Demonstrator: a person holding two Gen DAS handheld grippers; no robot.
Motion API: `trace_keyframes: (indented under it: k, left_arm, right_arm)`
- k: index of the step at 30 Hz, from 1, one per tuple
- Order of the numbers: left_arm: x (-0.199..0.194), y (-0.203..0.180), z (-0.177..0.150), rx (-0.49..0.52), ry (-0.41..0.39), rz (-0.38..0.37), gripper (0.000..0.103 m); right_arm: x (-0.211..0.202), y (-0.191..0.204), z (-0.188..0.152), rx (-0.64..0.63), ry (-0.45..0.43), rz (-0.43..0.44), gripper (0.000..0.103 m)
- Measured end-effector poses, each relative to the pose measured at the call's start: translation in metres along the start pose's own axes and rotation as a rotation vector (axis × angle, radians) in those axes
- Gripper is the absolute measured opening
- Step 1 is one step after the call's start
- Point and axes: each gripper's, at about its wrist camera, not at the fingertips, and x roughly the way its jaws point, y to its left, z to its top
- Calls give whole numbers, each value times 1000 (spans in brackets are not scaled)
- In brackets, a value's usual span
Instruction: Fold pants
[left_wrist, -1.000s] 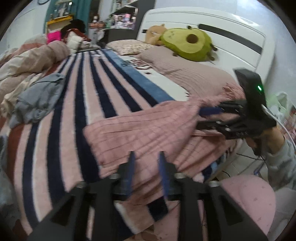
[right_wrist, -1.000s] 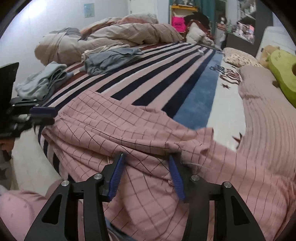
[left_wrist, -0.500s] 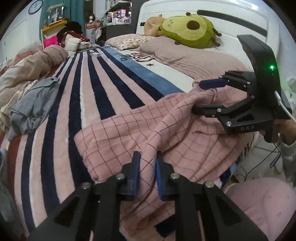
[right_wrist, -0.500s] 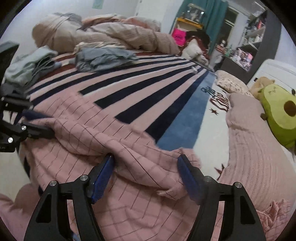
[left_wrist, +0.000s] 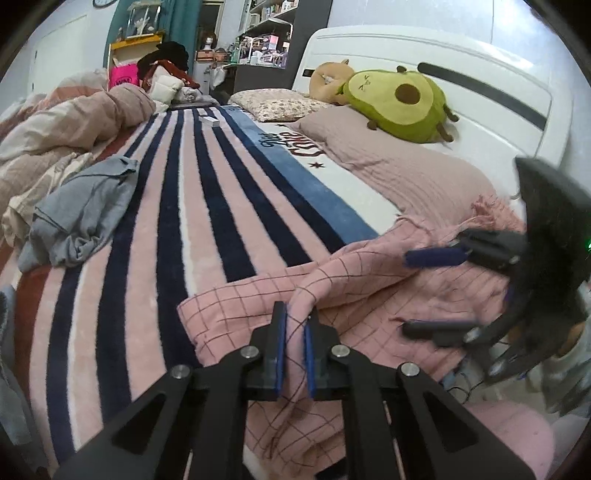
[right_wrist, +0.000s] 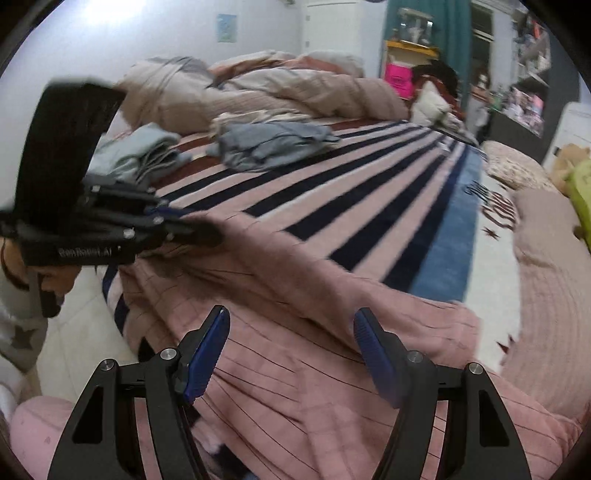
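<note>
Fabric is now pinched in the left gripper (left_wrist: 294, 345): a second ago its jaws stood apart over the pants (left_wrist: 369, 295), and they have since closed on a raised ridge of the pink checked cloth, which stands up between the blue pads and runs away ahead of the fingertips. The right gripper (right_wrist: 291, 354) has opened a little wider over the same second and now stays wide; pink cloth lies below and between its fingers, but the pads do not press on it, so it holds nothing. In the left wrist view it sits off to the right of the left gripper, blurred, its two fingers spread above and below a fold

Judging from this, one corner of the garment is secured and the other still needs a grasp before any fold can be carried over; the task looks barely begun

The pants lie crumpled at the near edge of the bed, directly ahead of and under both tools, partly hanging over the side. They are thin, soft woven cloth, pale pink with a fine dark grid, creasing easily into ridges. Beyond them the striped blanket (left_wrist: 177, 229) looks plush and napped, in pink, navy and white bands. A grey garment (left_wrist: 81, 218) lies bunched well to the left, and an avocado plush (left_wrist: 399, 103) sits far ahead on the pillows
</note>
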Motion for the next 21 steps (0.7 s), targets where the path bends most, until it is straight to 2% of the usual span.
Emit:
trace_keyframes:
  k: [3,5,9,16,21]
  left_arm:
    - [-3,2,0,-33,2,-72,6]
    - [-4,4,-1,-53,6,-111,6]
    - [-5,6,-4,-93,8,-196,6]
    - [-15,6,-5,-95,-15,-208,6]
    - [-20,0,-7,-80,-21,-210,6]
  right_arm:
    - [17,10,4,-34,-7,-78,67]
    - [26,15,8,-75,-29,-160,67]
    - [38,13,19,-48,-71,-208,67]
    - [29,-5,22,15,-104,-432,66]
    - [14,-22,13,54,-96,-523,63]
